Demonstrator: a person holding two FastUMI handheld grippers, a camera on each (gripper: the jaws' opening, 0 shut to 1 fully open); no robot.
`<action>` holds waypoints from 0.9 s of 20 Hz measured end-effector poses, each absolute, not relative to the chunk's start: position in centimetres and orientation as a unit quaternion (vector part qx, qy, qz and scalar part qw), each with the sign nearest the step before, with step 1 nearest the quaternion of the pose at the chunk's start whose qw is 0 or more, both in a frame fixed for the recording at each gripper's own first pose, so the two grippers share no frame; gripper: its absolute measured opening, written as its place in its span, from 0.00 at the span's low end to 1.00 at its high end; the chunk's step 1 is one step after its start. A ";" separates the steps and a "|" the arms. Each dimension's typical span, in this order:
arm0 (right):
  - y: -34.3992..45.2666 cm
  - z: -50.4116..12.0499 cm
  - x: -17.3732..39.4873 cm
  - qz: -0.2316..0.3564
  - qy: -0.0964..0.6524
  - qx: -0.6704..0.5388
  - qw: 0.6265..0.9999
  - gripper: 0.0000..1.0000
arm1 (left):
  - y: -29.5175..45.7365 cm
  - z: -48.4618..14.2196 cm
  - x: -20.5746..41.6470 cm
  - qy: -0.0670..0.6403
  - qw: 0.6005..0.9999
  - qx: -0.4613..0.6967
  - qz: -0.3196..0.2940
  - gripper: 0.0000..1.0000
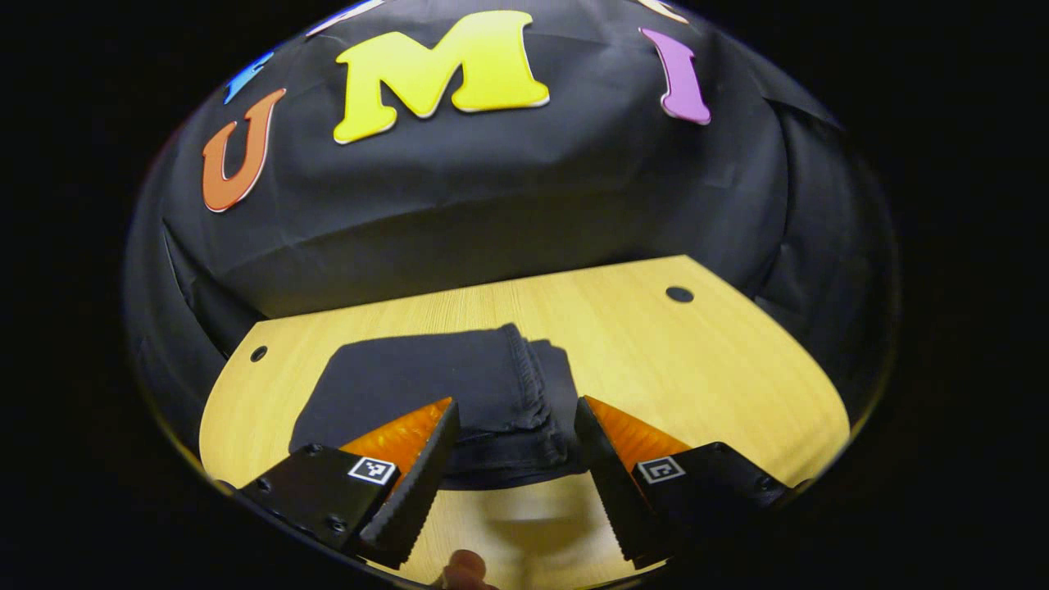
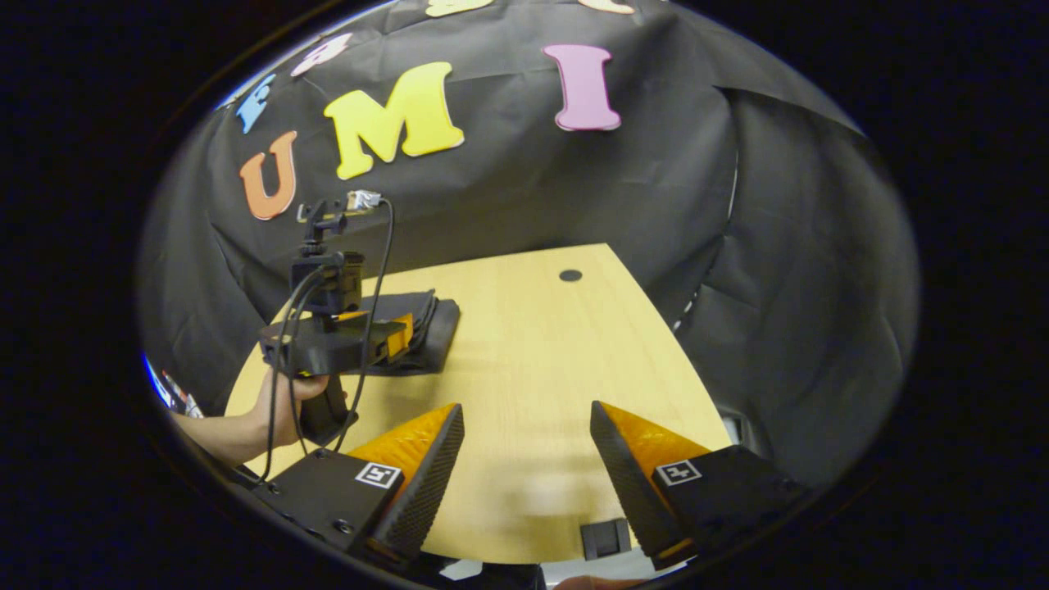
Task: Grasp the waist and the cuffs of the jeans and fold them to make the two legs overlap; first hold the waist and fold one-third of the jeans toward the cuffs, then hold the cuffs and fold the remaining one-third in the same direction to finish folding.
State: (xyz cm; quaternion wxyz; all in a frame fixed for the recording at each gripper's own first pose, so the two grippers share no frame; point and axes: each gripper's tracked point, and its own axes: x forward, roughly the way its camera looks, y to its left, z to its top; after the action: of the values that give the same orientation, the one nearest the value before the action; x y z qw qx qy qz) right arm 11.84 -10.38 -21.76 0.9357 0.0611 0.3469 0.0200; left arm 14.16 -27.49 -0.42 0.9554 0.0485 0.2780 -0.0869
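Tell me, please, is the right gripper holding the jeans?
No, in the right gripper view the right gripper is open over bare table, while the folded jeans lie farther off.

A pale wood-grain table [image 1: 697, 360] with a smooth, faintly glossy top is seen across the lower middle of both views. At centre left, the folded jeans [image 1: 426, 385] are shown as dark, matt cloth with stitched hems. Ridged faces are seen on the left gripper's [image 1: 515, 483] fingers.
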 end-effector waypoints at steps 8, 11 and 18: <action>0.5 -6.2 20.2 0.088 0.113 0.040 0.989 0.99 | -17.8 24.1 12.8 0.059 0.996 -0.029 -0.059 0.95; 4.9 -1.1 21.1 0.101 0.038 0.047 0.993 0.95 | -13.6 28.4 10.6 0.033 0.997 -0.050 -0.041 0.88; 8.9 3.3 18.8 0.056 -0.080 -0.021 0.995 0.93 | -7.6 28.7 7.0 0.022 0.998 -0.065 -0.002 0.98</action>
State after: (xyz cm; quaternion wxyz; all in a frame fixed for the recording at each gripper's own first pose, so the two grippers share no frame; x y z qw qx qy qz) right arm 18.76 8.87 3.32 0.9950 -0.0214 -0.0800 0.0558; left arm 7.00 -7.61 28.73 0.9976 -0.0651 0.0216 -0.0016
